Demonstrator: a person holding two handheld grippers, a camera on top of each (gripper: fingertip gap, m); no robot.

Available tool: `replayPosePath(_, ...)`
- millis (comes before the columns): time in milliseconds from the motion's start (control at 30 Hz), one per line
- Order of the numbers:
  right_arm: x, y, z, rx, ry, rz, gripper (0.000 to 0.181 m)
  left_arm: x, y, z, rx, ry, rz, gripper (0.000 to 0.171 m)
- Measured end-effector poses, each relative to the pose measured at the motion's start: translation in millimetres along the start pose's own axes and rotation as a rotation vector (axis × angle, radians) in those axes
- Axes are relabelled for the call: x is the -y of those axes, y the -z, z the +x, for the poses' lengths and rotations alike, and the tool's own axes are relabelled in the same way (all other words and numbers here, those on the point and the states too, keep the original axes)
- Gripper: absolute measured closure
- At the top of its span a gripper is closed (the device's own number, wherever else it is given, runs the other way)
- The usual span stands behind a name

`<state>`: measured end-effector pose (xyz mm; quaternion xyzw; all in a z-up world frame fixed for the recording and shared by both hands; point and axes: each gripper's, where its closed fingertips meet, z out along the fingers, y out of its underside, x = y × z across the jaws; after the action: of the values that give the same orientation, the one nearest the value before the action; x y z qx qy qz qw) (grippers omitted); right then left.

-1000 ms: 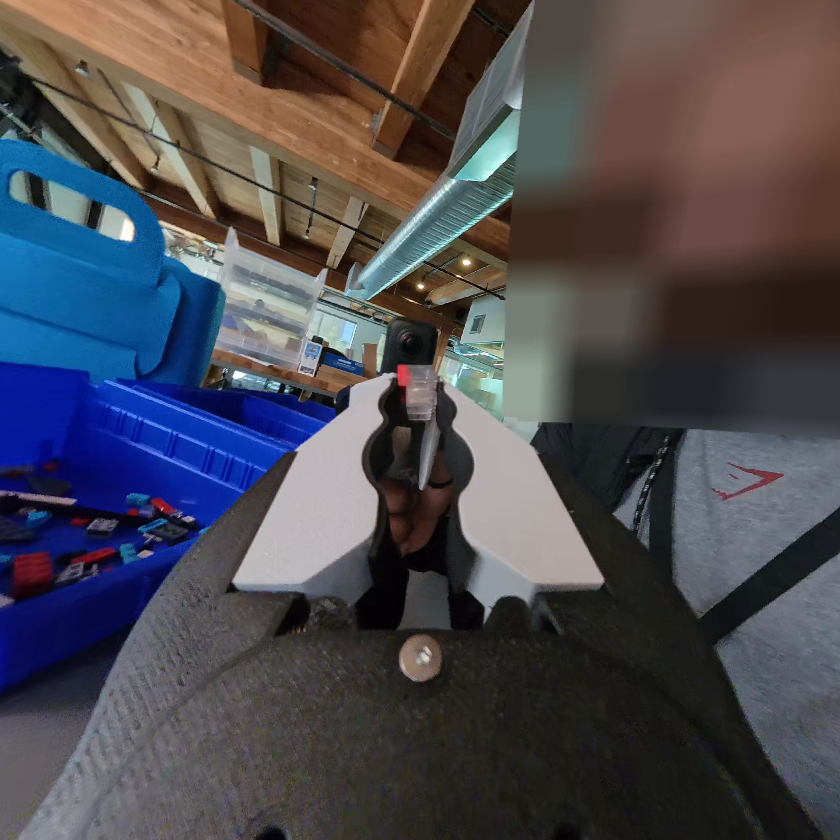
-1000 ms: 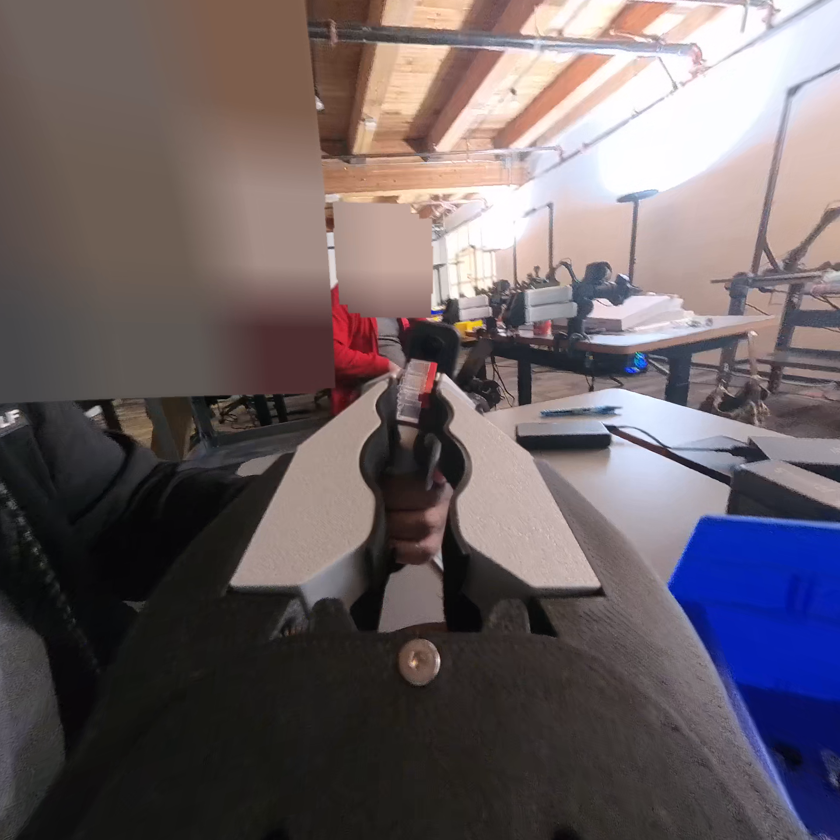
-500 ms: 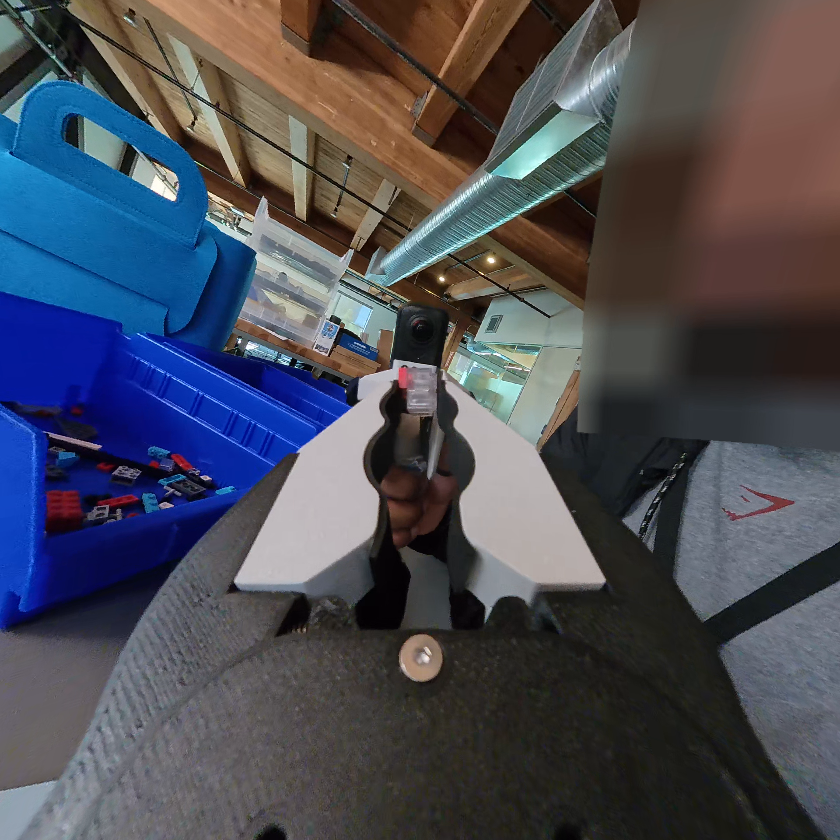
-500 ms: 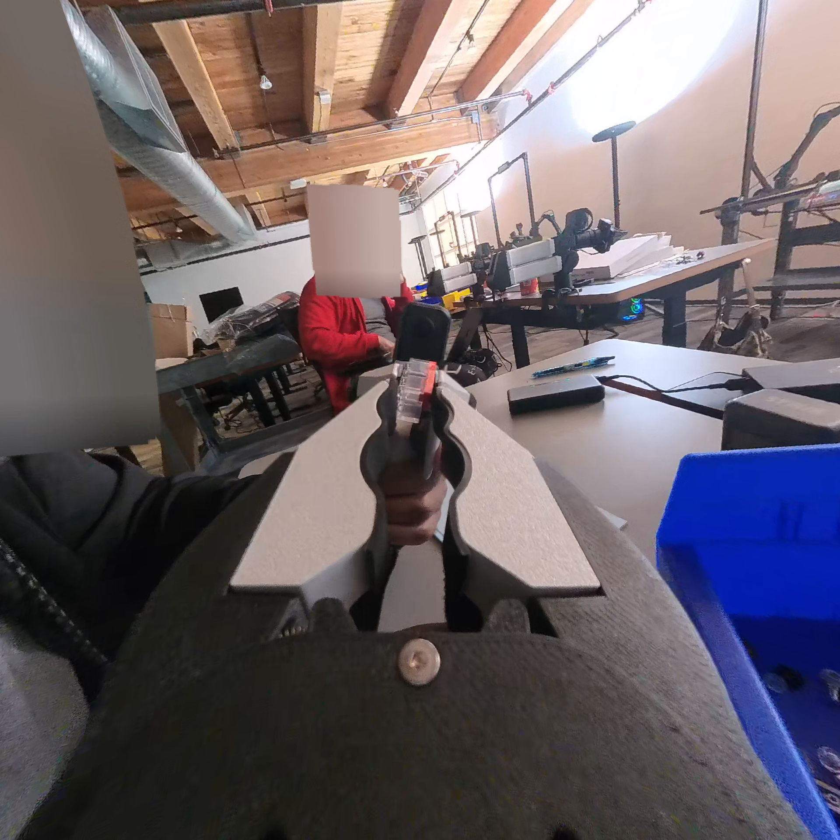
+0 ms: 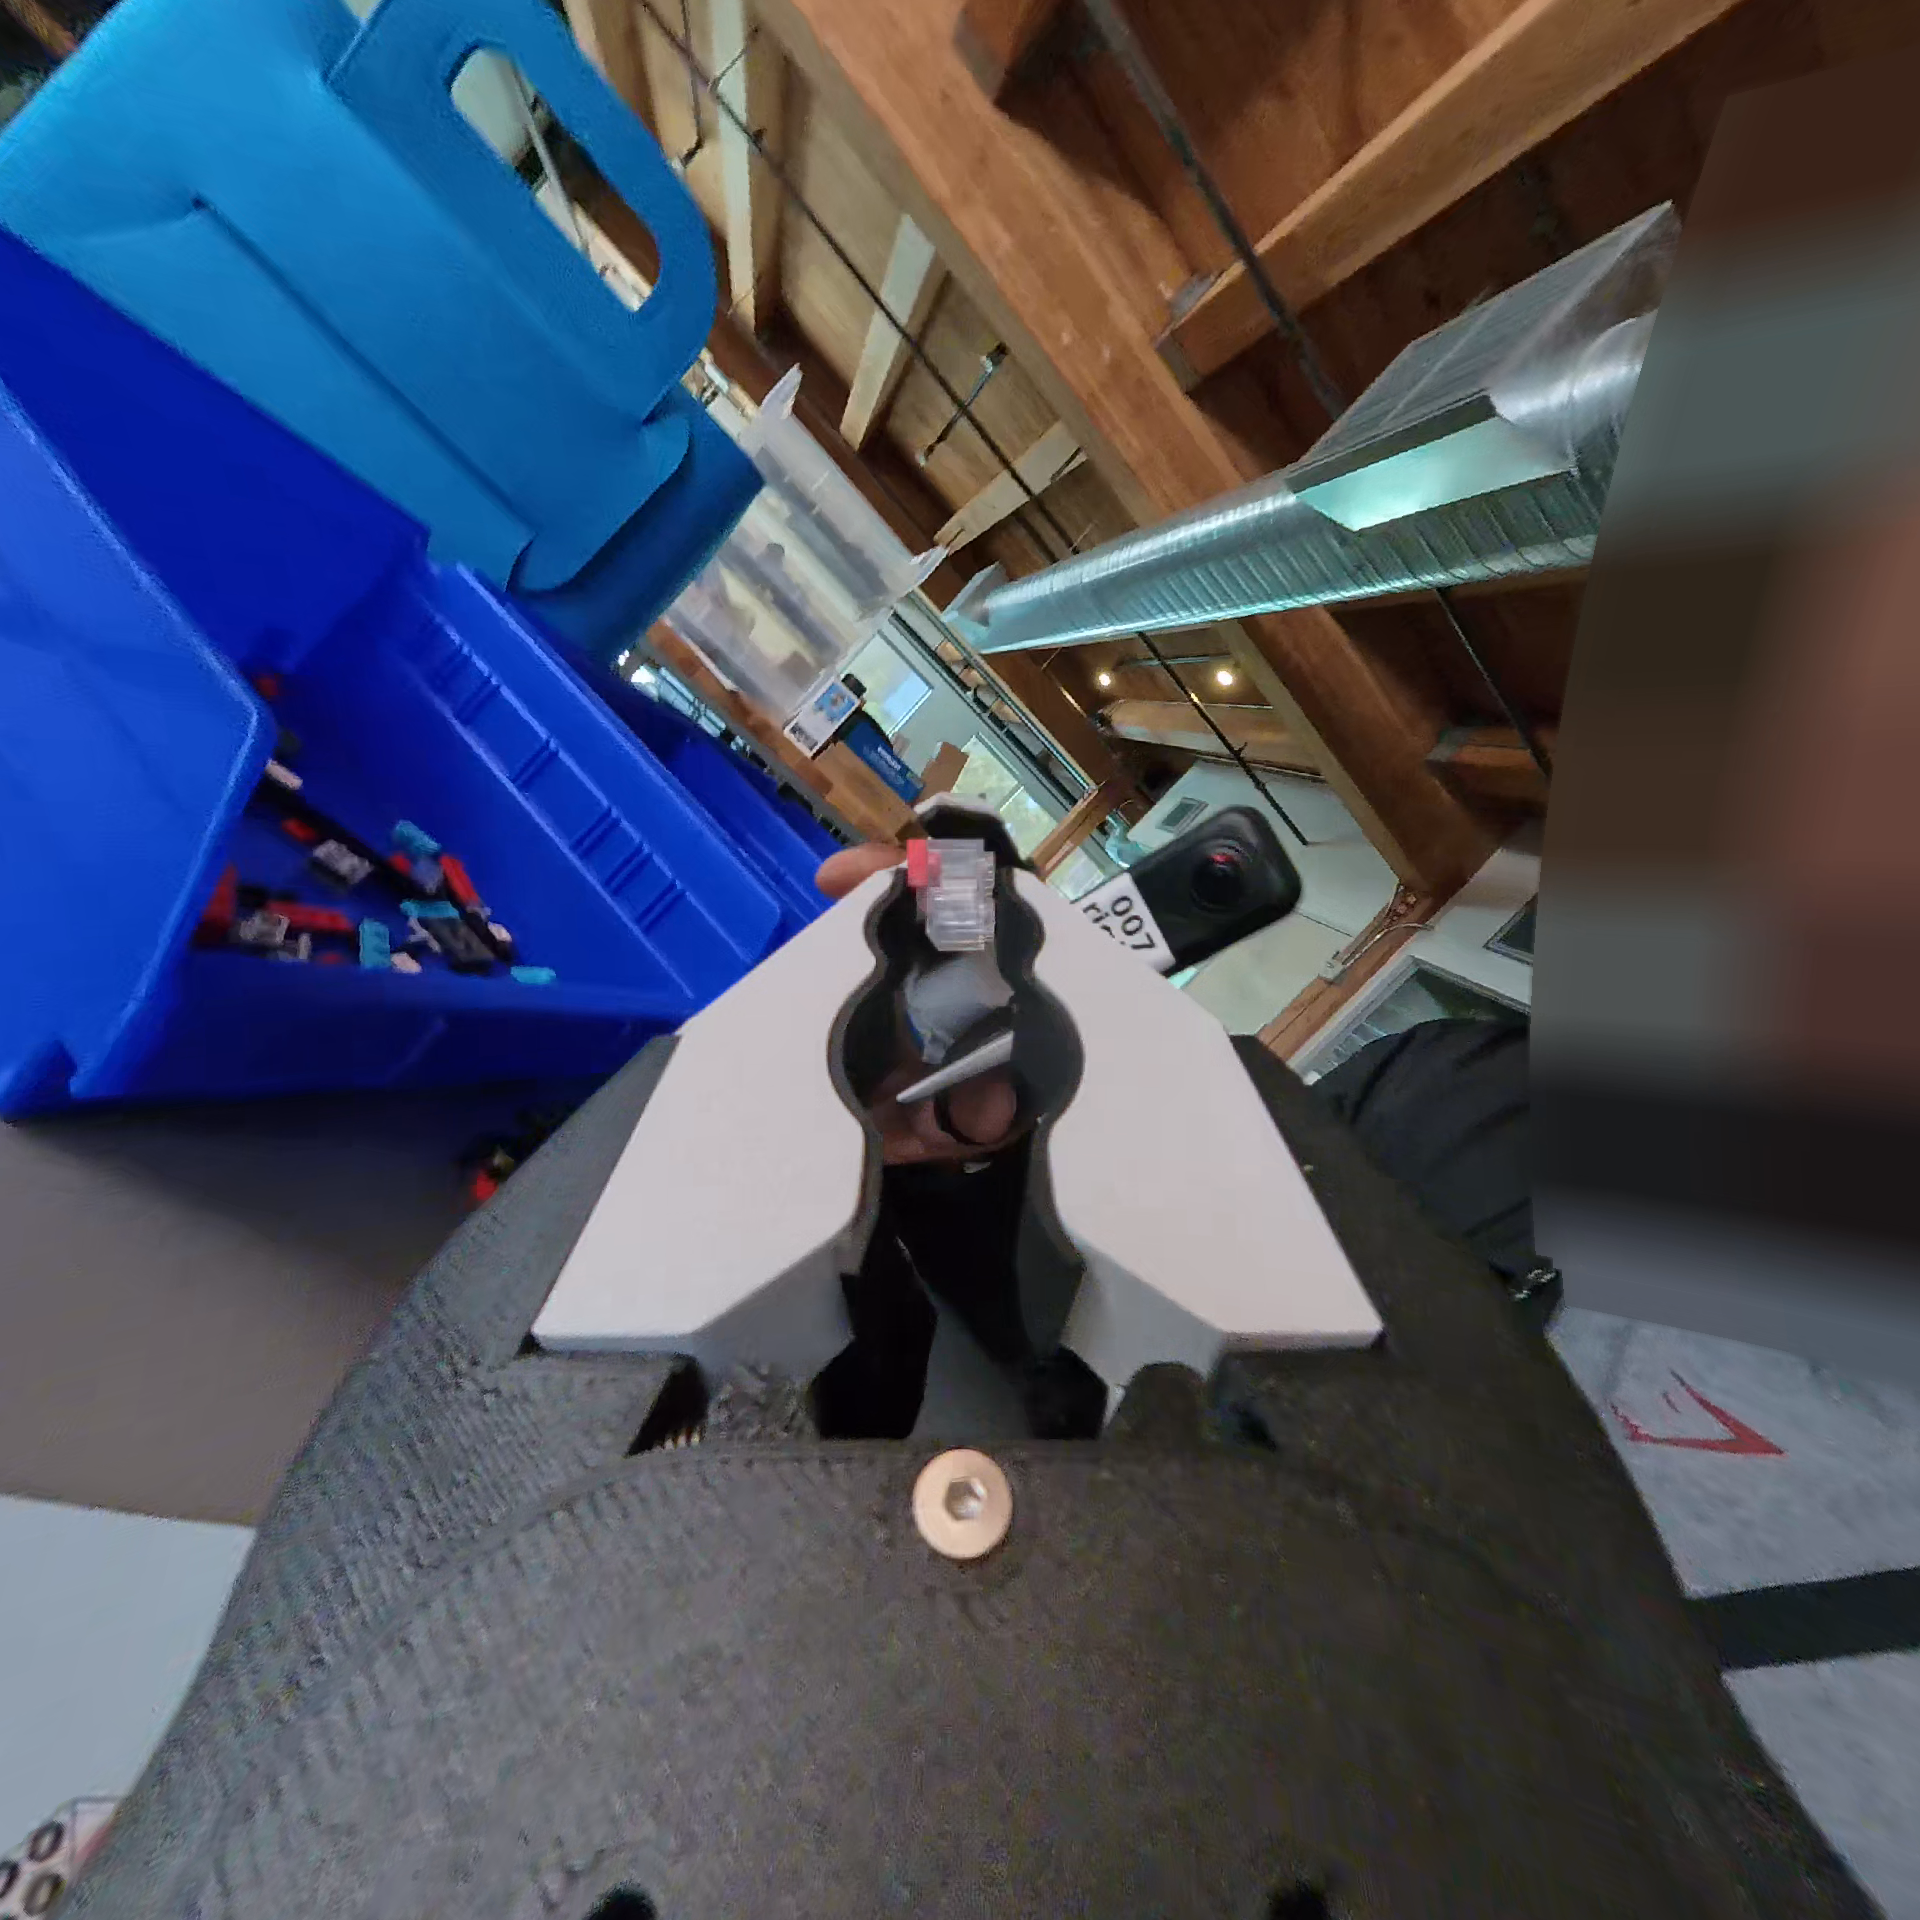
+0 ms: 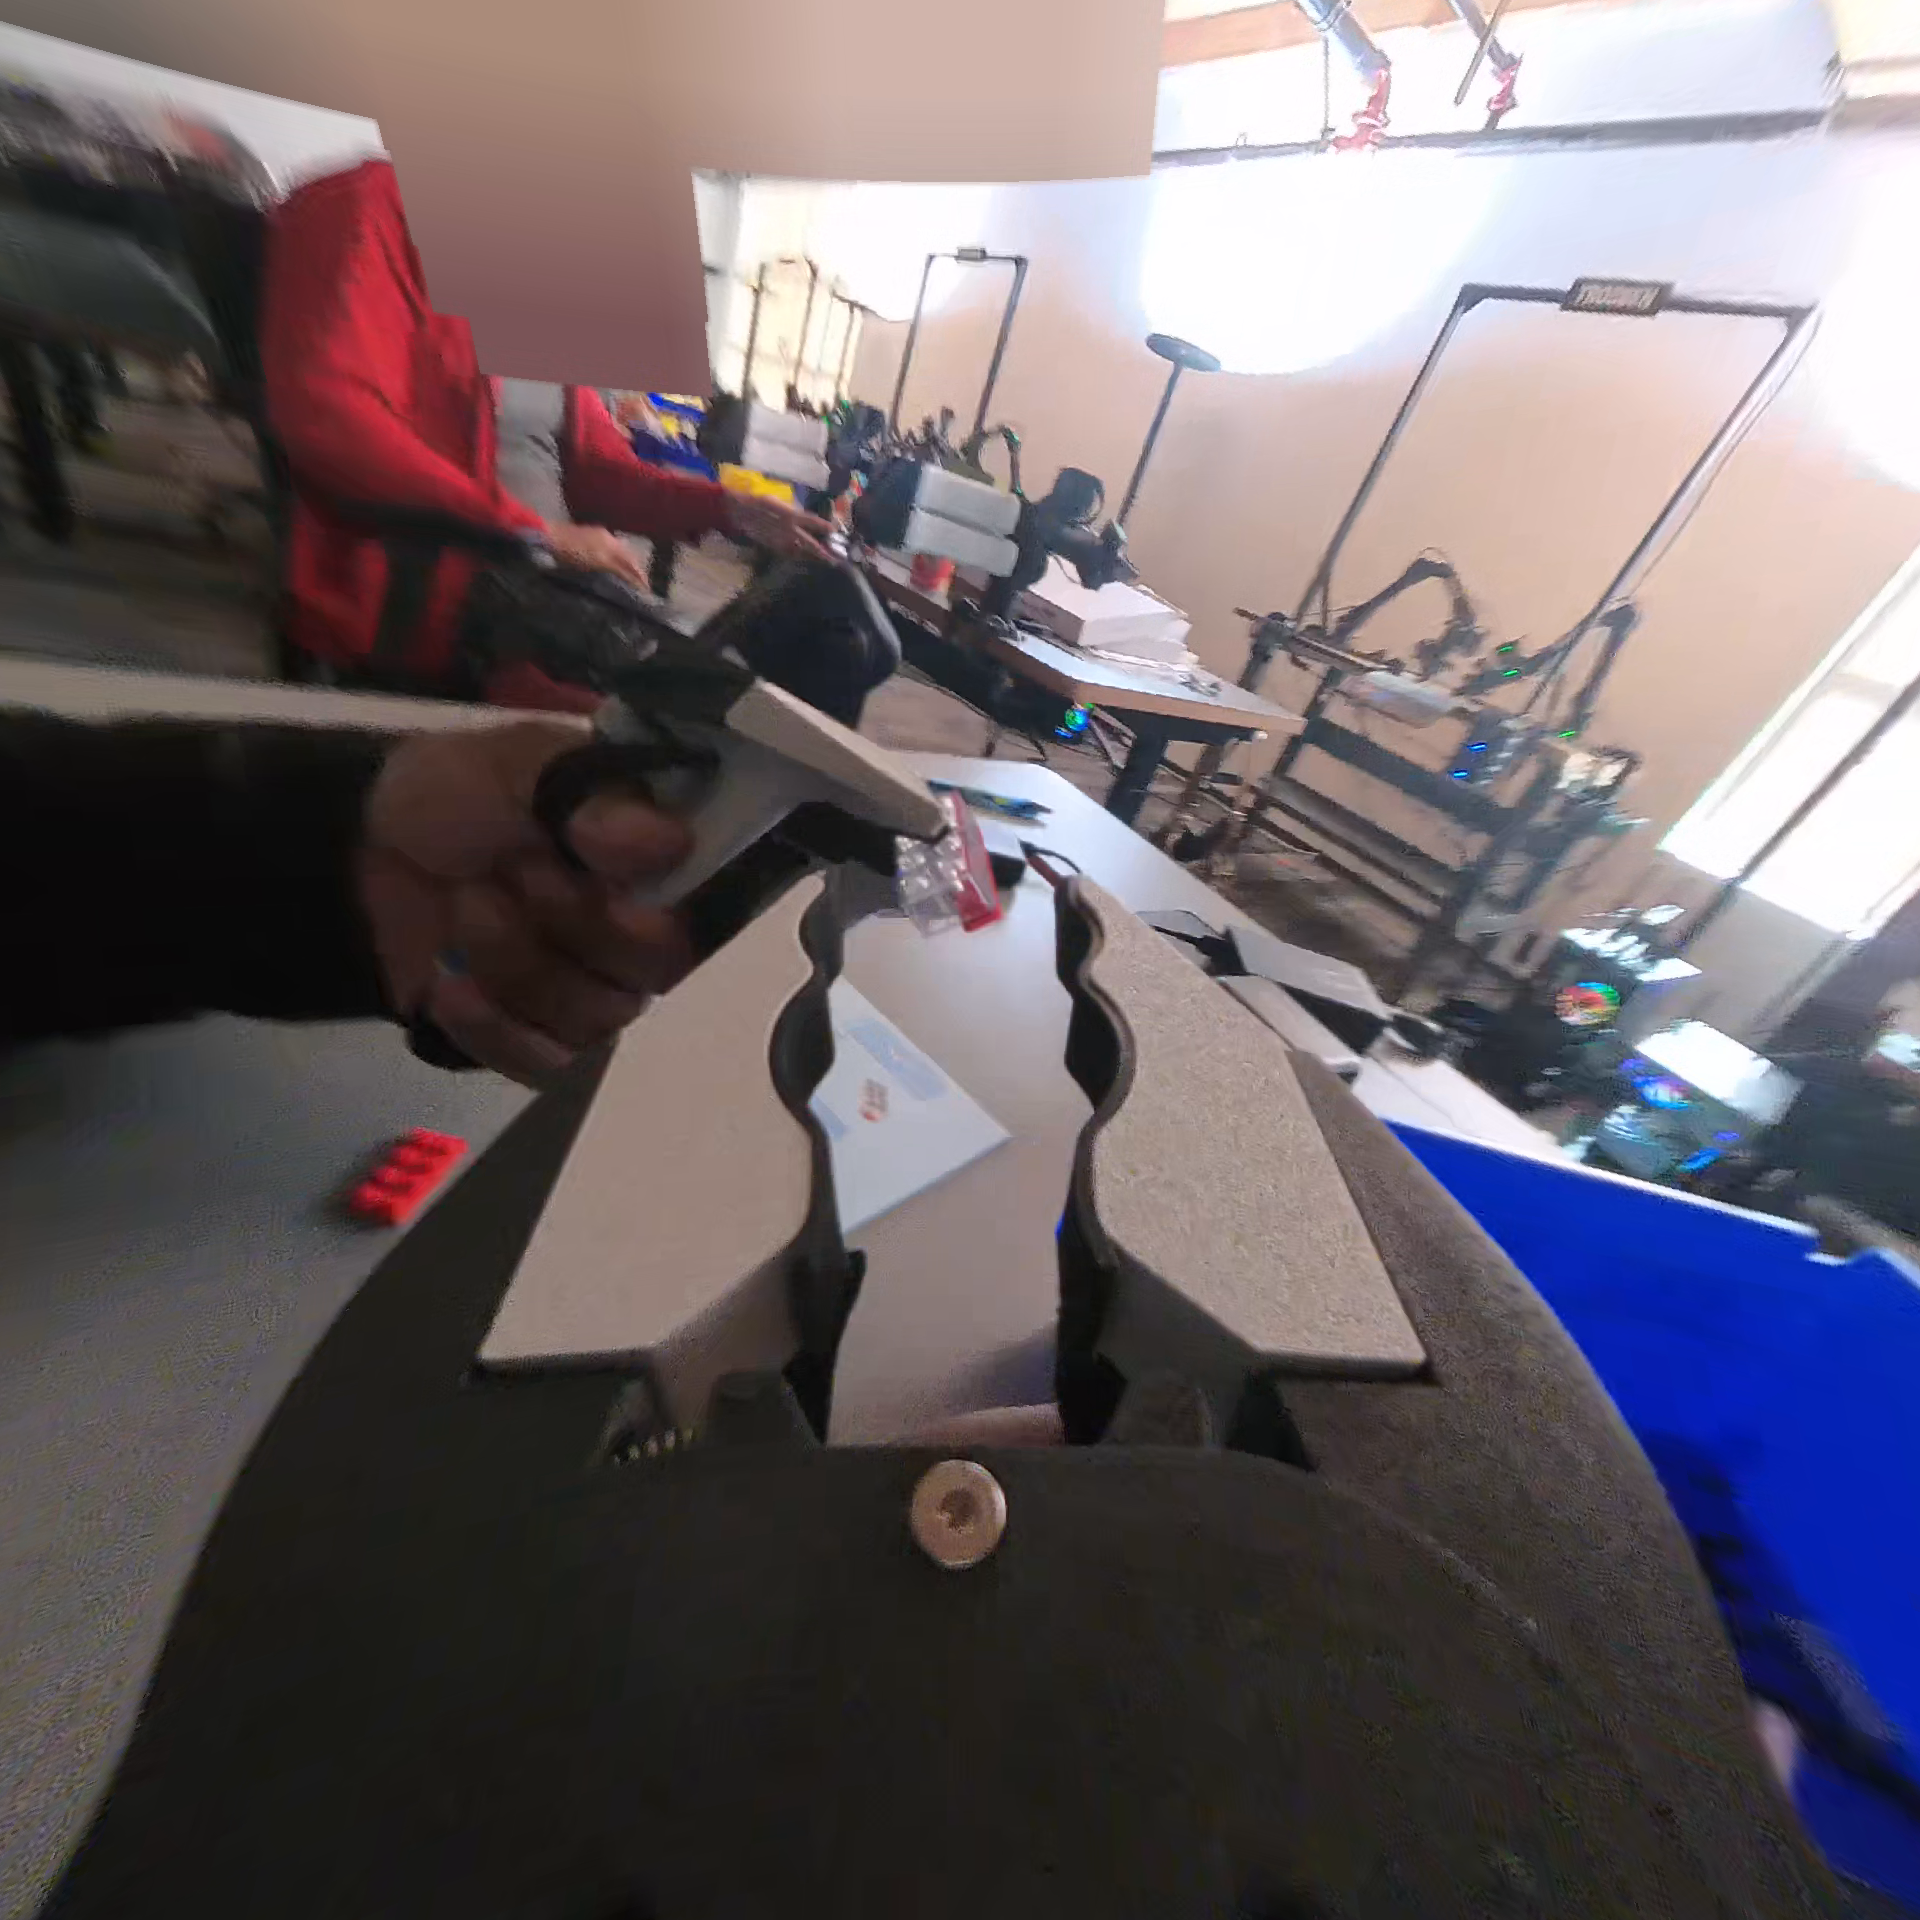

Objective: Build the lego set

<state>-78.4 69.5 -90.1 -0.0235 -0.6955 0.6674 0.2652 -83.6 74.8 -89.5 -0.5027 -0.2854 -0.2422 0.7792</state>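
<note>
My left gripper (image 5: 958,854) is shut on a small lego assembly (image 5: 954,906) of clear bricks with a red piece, held up in the air. In the right wrist view the left gripper (image 6: 920,831) comes in from the left in a person's hand (image 6: 488,894), with the lego assembly (image 6: 951,873) at its tip. My right gripper (image 6: 948,920) is open and empty, its fingertips just below and either side of the assembly, apart from it. A red brick (image 6: 405,1174) lies on the grey table (image 6: 156,1299).
A blue bin (image 5: 582,790) with several loose lego pieces (image 5: 395,920) stands left, a light blue carry case (image 5: 343,260) behind it. Another blue bin (image 6: 1662,1371) is at my right. A printed sheet (image 6: 914,1112) lies on the table. A person in red (image 6: 364,436) sits behind. Only a small space, under 4 cm, lies between the two pairs of fingers.
Both grippers were shut together on the assembly. My right gripper has opened, let go and drawn back and down. The left gripper keeps the assembly and has tilted.
</note>
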Motion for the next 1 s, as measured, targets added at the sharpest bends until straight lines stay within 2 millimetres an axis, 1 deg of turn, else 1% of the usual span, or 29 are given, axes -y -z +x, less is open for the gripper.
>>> replayPosePath(67,-9.1,-5.8,-4.3,-0.023,0.089,-0.055,0.145,-5.1,-1.5,-3.5,0.009,0.041,-0.019,0.157)
replayPosePath(133,-14.2,-8.5,-1.7,-0.062,0.125,-0.082,0.157,-7.7,-1.0,-7.0,0.016,0.076,-0.026,0.157)
replayPosePath(167,-14.5,-8.8,-0.9,-0.065,0.116,-0.081,0.161,-7.7,-0.6,-7.2,0.013,0.081,-0.028,0.157)
replayPosePath(267,-11.8,-8.4,-1.3,-0.041,0.039,-0.053,0.162,-6.9,-0.7,-3.4,0.001,0.055,-0.042,0.156)
replayPosePath(300,-10.1,-8.1,-1.2,-0.029,-0.013,-0.040,0.163,-6.1,-0.2,-1.3,-0.010,0.046,-0.048,0.153)
replayPosePath(333,-7.6,-7.7,-0.7,-0.011,-0.087,-0.021,0.163,-3.2,1.1,-0.3,-0.013,0.035,-0.046,0.139)
replayPosePath(367,-4.3,-7.0,-0.5,0.016,-0.182,0.004,0.163,0.7,3.7,-0.5,-0.005,0.010,-0.041,0.129)
replayPosePath(400,-0.9,-6.4,-0.7,0.052,-0.293,0.031,0.163,4.3,7.2,-0.5,0.009,-0.036,-0.040,0.125)
replayPosePath(500,5.4,-6.1,-1.9,0.167,-0.651,0.087,0.163,9.3,17.2,-0.6,0.079,-0.248,-0.077,0.124)
replayPosePath(567,9.2,-6.6,-5.7,0.255,-0.873,0.115,0.163,6.5,20.4,3.0,0.098,-0.385,-0.125,0.124)
replayPosePath(633,8.4,-9.1,-12.8,0.347,-1.082,0.112,0.163,4.1,22.5,8.8,0.093,-0.508,-0.150,0.125)
replayPosePath(700,7.9,-11.0,-19.3,0.432,-1.259,0.118,0.163,-0.4,23.9,13.6,0.073,-0.594,-0.172,0.128)
replayPosePath(767,6.1,-12.5,-27.2,0.498,-1.355,0.103,0.163,-7.6,25.2,14.6,0.059,-0.653,-0.209,0.131)
replayPosePath(867,1.2,-14.3,-41.6,0.564,-1.403,0.040,0.163,-14.8,26.9,19.6,0.023,-0.726,-0.233,0.141)
replayPosePath(900,1.9,-14.5,-43.9,0.584,-1.423,0.039,0.164,-18.1,27.4,22.5,0.002,-0.742,-0.244,0.148)
replayPosePath(1000,7.3,-13.5,-46.6,0.634,-1.454,0.058,0.164,-20.8,29.5,28.7,-0.027,-0.778,-0.253,0.156)
